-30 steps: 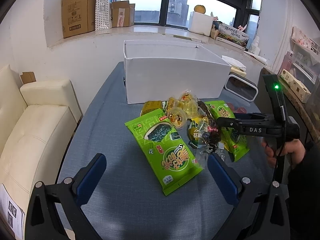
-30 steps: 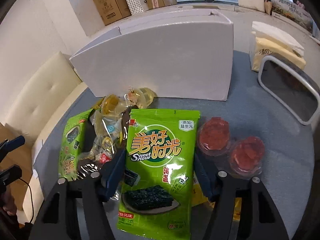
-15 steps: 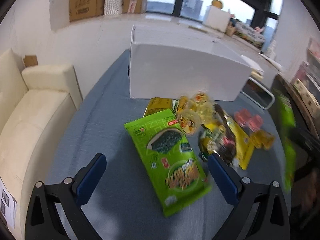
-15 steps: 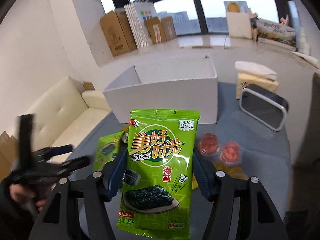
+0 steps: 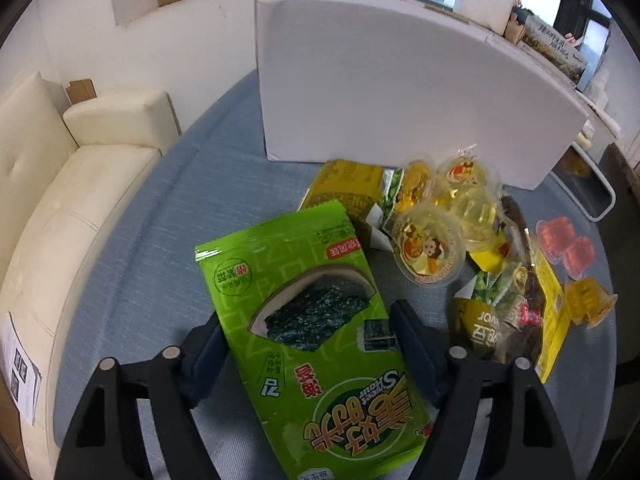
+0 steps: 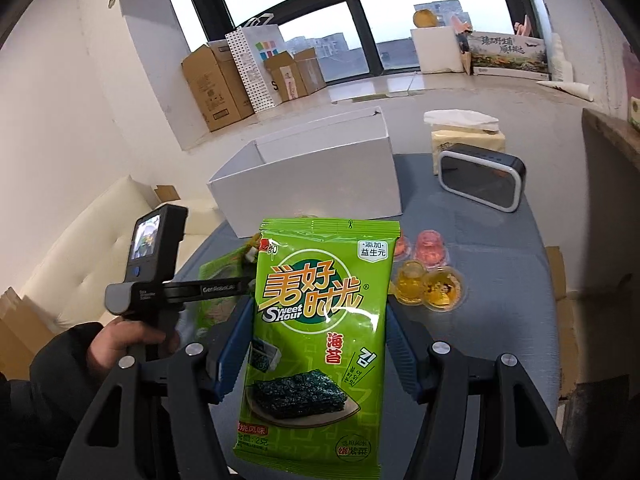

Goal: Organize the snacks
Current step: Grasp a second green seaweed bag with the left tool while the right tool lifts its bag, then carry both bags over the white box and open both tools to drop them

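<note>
My right gripper [image 6: 318, 344] is shut on a green seaweed packet [image 6: 320, 320] and holds it upright, high above the blue table [image 6: 512, 264]. My left gripper [image 5: 308, 344] is low over the table with its fingers on either side of a second green seaweed packet [image 5: 312, 320] that lies flat; the pads look closed against its edges. The open white box [image 5: 400, 92] stands just behind the snack pile and also shows in the right wrist view [image 6: 320, 176]. Yellow jelly cups [image 5: 430, 248] and dark wrapped snacks [image 5: 512, 312] lie to the right of the left gripper.
Red jelly cups [image 6: 430, 246] and yellow ones [image 6: 440, 290] sit on the table's right side. A grey-rimmed speaker [image 6: 480, 178] and a tissue pack [image 6: 464, 132] stand right of the box. A cream sofa [image 5: 60, 184] borders the table's left edge.
My right gripper has lifted its seaweed packet from the table to well above it. My left gripper has dropped and moved forward, and its fingers have narrowed around the other seaweed packet.
</note>
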The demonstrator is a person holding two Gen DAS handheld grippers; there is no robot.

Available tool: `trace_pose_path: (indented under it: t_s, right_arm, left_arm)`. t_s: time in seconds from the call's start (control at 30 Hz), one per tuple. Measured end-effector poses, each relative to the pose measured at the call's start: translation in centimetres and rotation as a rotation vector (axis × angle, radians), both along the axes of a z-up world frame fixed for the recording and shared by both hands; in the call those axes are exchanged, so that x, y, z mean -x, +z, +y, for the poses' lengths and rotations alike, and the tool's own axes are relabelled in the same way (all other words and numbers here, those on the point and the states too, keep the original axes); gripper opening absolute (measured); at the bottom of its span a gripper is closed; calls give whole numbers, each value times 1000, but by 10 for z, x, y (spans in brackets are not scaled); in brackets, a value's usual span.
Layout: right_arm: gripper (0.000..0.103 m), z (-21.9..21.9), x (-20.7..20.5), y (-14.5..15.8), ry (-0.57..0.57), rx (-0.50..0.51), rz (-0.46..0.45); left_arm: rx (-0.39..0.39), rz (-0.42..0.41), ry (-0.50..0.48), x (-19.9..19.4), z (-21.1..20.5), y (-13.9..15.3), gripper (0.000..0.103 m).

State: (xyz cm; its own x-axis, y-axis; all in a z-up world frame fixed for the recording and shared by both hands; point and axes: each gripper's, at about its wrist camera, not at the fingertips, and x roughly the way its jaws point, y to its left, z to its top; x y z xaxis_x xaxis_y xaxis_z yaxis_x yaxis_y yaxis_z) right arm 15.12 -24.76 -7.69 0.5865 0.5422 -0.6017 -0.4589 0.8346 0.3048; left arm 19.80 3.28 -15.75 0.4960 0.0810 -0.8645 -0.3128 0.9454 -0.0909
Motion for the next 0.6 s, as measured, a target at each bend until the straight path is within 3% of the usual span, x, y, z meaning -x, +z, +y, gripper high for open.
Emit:
trace_pose_path:
  t_s: [0.07,0.2,0.43,0.6]
  right_arm:
    - [68,-2,0,0,-3,-9,-1]
    - [68,1,1,-2,1,-3,-2]
    - [68,11,-6,0,-21,24,-16]
    - [68,29,-30,20,-27,55,-83]
  left_arm:
    - [61,-24,-15,7,5,4,79]
    - [16,-97,-51,25,8,21,79]
    - [-34,-293,-196,65,4,78,79]
    - [-73,-409,-264,67,6,121,79]
